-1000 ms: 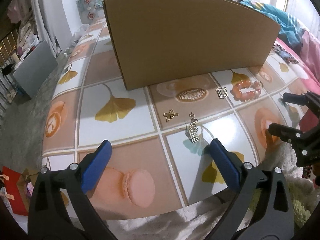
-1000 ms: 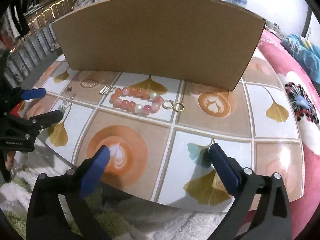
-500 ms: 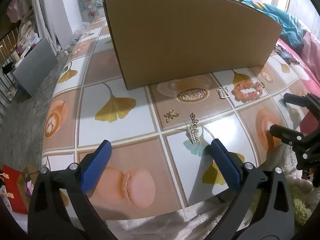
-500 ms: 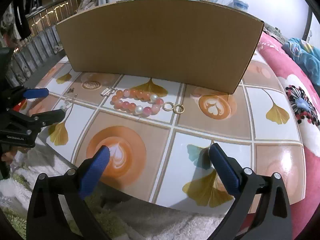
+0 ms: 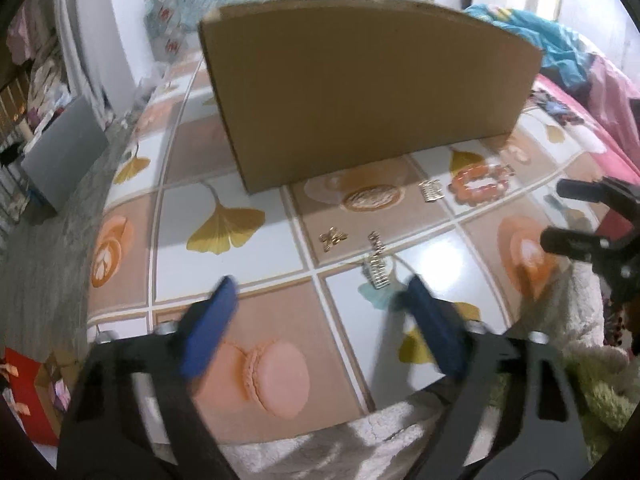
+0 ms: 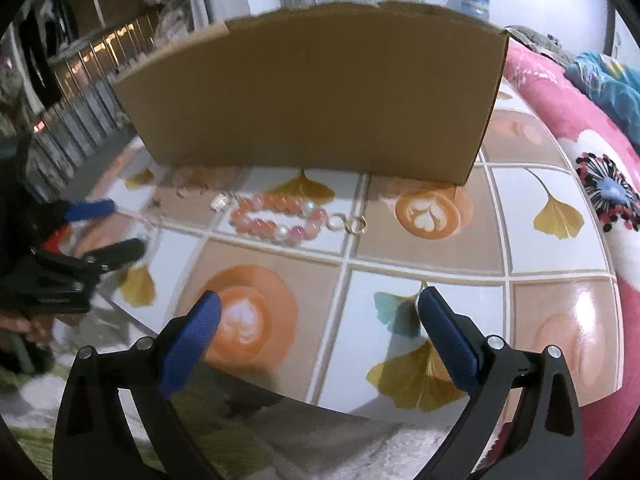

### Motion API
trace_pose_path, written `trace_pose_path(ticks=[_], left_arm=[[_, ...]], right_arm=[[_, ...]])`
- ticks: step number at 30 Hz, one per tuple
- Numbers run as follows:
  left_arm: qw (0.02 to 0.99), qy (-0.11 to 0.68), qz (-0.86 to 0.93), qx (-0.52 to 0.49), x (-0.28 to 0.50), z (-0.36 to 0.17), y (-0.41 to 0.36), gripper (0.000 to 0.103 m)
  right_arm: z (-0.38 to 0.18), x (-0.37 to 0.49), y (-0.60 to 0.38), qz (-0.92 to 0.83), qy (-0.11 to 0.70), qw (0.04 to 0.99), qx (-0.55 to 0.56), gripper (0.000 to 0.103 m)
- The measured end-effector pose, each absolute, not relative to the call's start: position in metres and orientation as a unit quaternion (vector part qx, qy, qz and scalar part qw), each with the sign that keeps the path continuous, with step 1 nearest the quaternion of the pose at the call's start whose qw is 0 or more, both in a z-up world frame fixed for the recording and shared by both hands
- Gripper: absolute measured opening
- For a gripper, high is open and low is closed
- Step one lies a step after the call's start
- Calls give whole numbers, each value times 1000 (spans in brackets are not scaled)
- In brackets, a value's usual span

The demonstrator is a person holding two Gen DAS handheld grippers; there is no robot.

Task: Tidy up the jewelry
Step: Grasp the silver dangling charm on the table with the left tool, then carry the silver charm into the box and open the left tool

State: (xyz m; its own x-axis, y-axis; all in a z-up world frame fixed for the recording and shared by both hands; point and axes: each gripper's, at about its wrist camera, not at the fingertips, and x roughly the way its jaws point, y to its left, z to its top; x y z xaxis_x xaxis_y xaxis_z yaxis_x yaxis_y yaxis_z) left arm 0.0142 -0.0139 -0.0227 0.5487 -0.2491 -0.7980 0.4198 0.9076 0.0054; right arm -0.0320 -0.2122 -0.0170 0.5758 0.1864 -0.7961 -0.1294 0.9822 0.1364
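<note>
Before the cardboard box (image 5: 372, 92), a light, loose, slippery bead bracelet (image 6: 280, 218) lies flat, best pinched across one strand, with left gripper (image 5: 320, 308) narrowing yet empty and right gripper (image 6: 320, 320) apart.

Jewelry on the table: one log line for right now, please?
left gripper: open, closing, empty | right gripper: open, empty | bead bracelet: on table | box: behind

A pink flowered blanket (image 6: 568, 120) lies beside the tiled table (image 6: 552, 248)

No readable text, label or number anywhere — the prints show only pictures.
</note>
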Motion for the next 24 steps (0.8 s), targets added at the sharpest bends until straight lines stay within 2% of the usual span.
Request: trace_pose_path(ticks=[5,12,14,20,24], left_arm=[[874,420,-226,93,10,-15,-18,46],[863,423,-250,118,10,-16,-32,26],[857,434,-249,124,11,-21,-35,17],[852,444,-242,131,17,-23,-40,6],[851,446,-245,134,19,-23,-41,5]], right_arm=[[-8,-36,-203,115,429,896,27,82],[-7,-35,-193,136,427,894,31,75],[-8,-36,-190,137,427,893,31,74],[-10,-35,-187,141,430,891,33,72],[-11,-34,-187,146,431,890,38,69]])
